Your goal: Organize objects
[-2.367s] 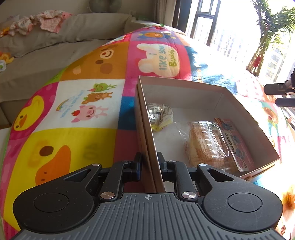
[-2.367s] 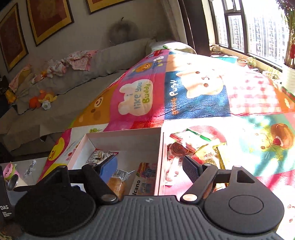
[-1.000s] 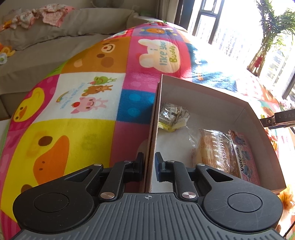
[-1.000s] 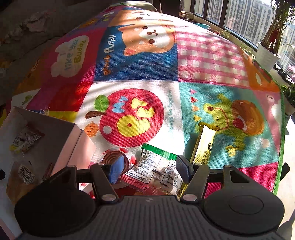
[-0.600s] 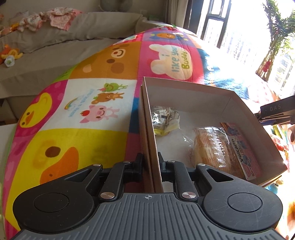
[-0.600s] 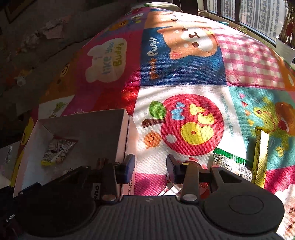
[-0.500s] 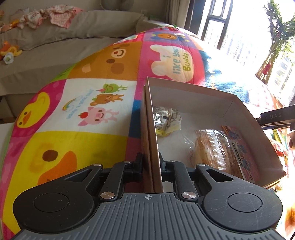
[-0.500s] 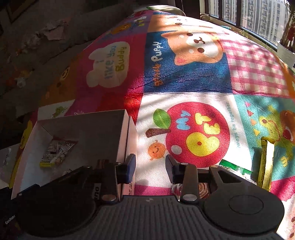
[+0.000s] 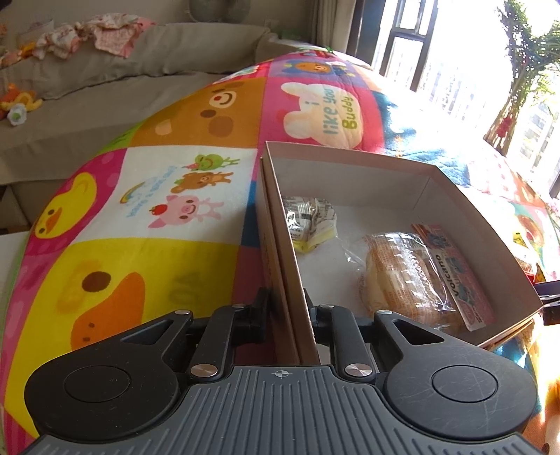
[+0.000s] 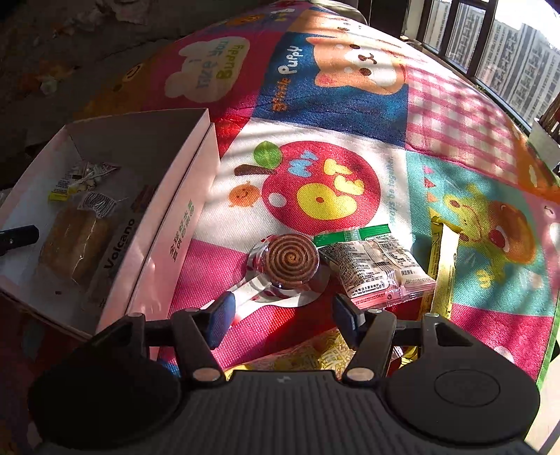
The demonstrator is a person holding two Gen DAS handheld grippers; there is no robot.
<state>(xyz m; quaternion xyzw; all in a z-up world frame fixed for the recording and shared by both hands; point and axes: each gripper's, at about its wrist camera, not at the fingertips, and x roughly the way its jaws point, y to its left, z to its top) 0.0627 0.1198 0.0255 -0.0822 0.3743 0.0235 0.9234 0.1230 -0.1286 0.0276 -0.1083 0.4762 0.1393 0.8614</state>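
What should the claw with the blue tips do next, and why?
Probably lower the right gripper forward and close it on the swirl lollipop. Its jaws are open and empty with the lollipop just ahead, on the mat beside the box, whose wall the left gripper is clamped on.

Colourful cartoon play mat [image 9: 182, 196] covers the surface, patchwork squares w/ ducks, bear, rabbit, puppy, apple. Behind it a long beige sofa [image 9: 105, 101] w/ grey-beige cushions; pink baby clothes [image 9: 105, 31] heaped on top, small soft toys [image 9: 17, 105] at the far left end. Dark-framed window [image 9: 413, 45] on the right, v. bright daylight blowing out the glass; tall potted plant [image 9: 521, 70] beside it. Through the window [image 10: 504, 52] in the right wrist view: high-rise blocks outside. Sun stripes fall across the mat [image 10: 455, 115].
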